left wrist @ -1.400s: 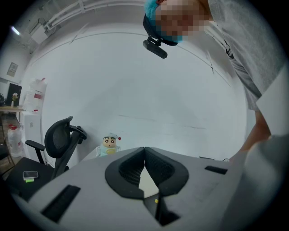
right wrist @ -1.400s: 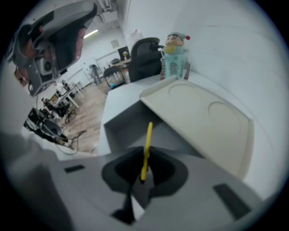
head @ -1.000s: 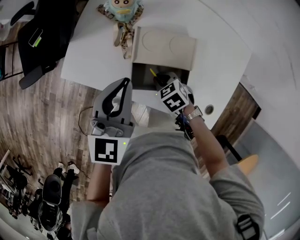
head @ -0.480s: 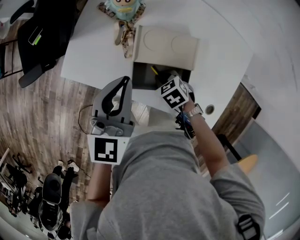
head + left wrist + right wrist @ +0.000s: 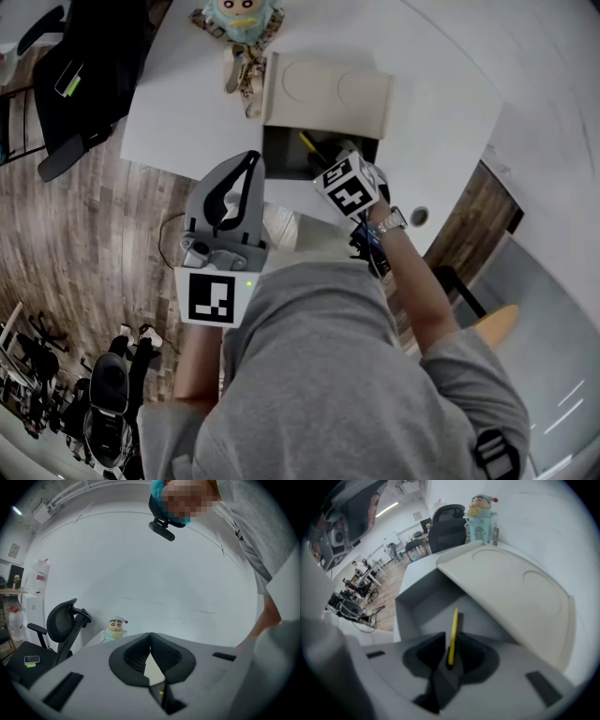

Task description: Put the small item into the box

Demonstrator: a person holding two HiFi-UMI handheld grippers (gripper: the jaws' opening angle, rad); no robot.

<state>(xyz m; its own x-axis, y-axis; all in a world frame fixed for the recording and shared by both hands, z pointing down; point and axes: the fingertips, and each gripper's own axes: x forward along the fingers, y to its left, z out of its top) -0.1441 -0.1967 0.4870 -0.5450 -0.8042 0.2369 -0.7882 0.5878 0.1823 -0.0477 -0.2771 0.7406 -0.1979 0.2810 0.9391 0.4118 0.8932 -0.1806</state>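
While the right gripper (image 5: pixel 449 660) clamps the yellow stick (image 5: pixel 453 634) over the open box (image 5: pixel 412 603) | left gripper (image 5: pixel 150 637): jaws together, empty | risk: a tilted release could bounce the stick off wall or lid (image 5: pixel 511 597) and out of the box.

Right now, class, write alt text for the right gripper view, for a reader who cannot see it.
The right gripper is shut on a thin yellow stick that points into the open box, whose beige lid leans back. A cartoon doll and an office chair stand beyond.
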